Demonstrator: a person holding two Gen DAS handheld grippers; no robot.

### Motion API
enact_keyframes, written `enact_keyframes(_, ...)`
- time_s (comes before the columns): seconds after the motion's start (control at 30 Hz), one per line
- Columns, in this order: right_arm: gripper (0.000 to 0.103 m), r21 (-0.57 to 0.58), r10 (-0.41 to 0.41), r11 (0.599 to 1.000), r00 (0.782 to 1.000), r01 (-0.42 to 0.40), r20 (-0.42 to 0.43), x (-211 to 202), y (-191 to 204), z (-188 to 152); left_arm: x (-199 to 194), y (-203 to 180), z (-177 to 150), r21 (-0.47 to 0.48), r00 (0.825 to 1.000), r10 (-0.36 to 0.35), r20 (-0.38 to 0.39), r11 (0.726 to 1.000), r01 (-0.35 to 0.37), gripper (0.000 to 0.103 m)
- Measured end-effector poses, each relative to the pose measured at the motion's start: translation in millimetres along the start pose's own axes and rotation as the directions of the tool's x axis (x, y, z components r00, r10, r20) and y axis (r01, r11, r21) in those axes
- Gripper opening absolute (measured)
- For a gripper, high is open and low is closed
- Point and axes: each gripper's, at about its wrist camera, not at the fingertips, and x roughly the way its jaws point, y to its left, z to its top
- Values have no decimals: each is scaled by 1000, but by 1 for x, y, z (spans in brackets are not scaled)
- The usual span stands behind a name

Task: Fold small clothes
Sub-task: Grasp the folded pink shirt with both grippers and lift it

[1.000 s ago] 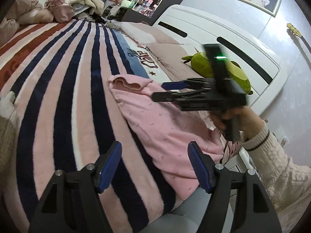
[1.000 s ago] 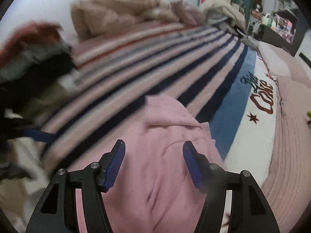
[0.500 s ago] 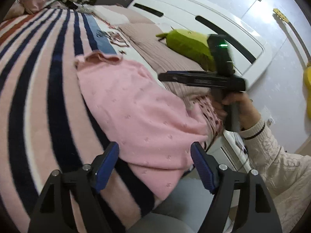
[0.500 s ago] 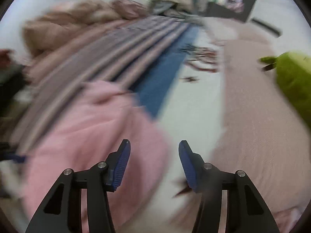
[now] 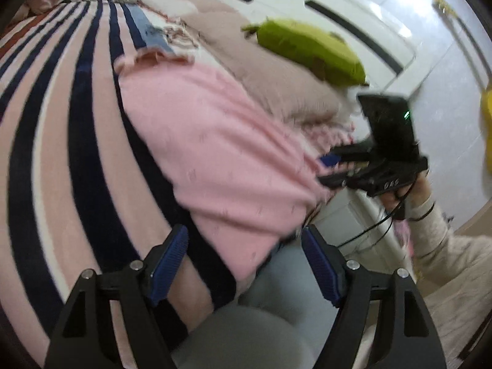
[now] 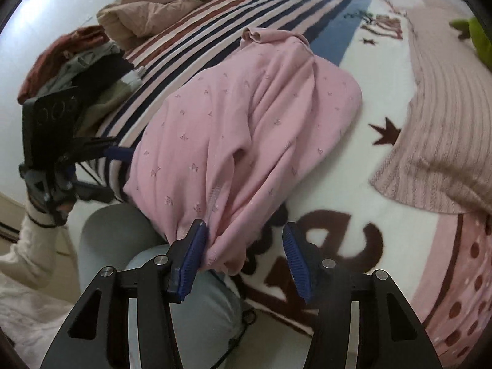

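Note:
A small pink garment (image 5: 209,141) lies on the striped bed, its lower hem hanging over the near edge. It also shows in the right wrist view (image 6: 246,129). My left gripper (image 5: 246,264) is open, with the hem's left corner between its jaws. My right gripper (image 6: 243,261) is open, with the hem's right corner between its jaws, against the left pad (image 6: 192,261). The right gripper also shows in the left wrist view (image 5: 332,169) at the garment's right edge. The left gripper shows in the right wrist view (image 6: 117,153) at the garment's left edge.
The striped blanket (image 5: 55,141) covers the bed. A green plush toy (image 5: 307,52) lies near the white headboard (image 5: 338,15). A pile of clothes (image 6: 77,64) and a beige quilt (image 6: 160,9) sit at the bed's far side. My grey-trousered knee (image 6: 190,307) is below the bed edge.
Both grippers have dropped to the garment's hanging hem at the bed edge. The right gripper swung back left from the pillow side onto the hem corner.

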Motion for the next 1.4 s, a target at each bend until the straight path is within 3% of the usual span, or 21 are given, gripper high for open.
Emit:
enact_keyframes(0.07,61,54,29,998,998,-32,47,-10,-15,10,-7,9,15,-40,999,-2,41,999,3,73)
enact_keyframes(0.1,73,91,44,995,995,-52,87,-13,-25,15,-8,15,22,-67,998,-10,56,998,14,73)
enact_keyframes(0.13,76,123,59,990,991,-73,117,-16,-33,21,-7,22,30,-94,998,-18,66,995,24,73)
enact_keyframes(0.2,76,181,103,975,986,-126,132,-11,-52,38,2,35,46,-136,997,-22,70,990,31,73)
enact_keyframes(0.3,76,220,176,958,983,-185,60,18,-69,64,29,54,65,-205,999,-27,39,978,34,70)
enact_keyframes(0.37,76,239,219,946,976,-217,21,43,-74,74,45,66,72,-235,1000,-13,11,972,15,50)
enact_keyframes(0.47,65,240,290,927,957,-287,24,64,-75,81,57,70,73,-259,1000,-29,3,965,29,27)
enact_keyframes(0.53,46,229,324,917,945,-327,52,69,-71,85,55,65,72,-256,1000,-17,13,966,20,21)
enact_keyframes(0.63,32,216,337,912,937,-348,90,68,-64,86,46,52,78,-229,999,9,33,973,-1,19)
enact_keyframes(0.73,28,192,340,911,927,-366,156,54,-54,91,22,37,92,-188,996,41,76,982,-26,18)
enact_keyframes(0.87,27,125,348,911,894,-394,283,15,-20,109,-38,8,118,-111,983,101,153,990,-85,18)
enact_keyframes(1.0,27,37,369,909,845,-414,387,-28,27,133,-114,-28,137,-41,953,192,235,981,-187,18)
enact_keyframes(1.1,27,-31,394,904,801,-427,450,-60,74,151,-176,-54,141,-5,918,258,301,963,-268,18)
enact_keyframes(1.3,27,-170,449,889,733,-426,511,-108,184,181,-299,-95,131,19,828,385,407,903,-429,18)
enact_keyframes(1.4,27,-223,481,875,721,-429,499,-119,241,196,-351,-96,121,-17,783,463,415,865,-502,18)
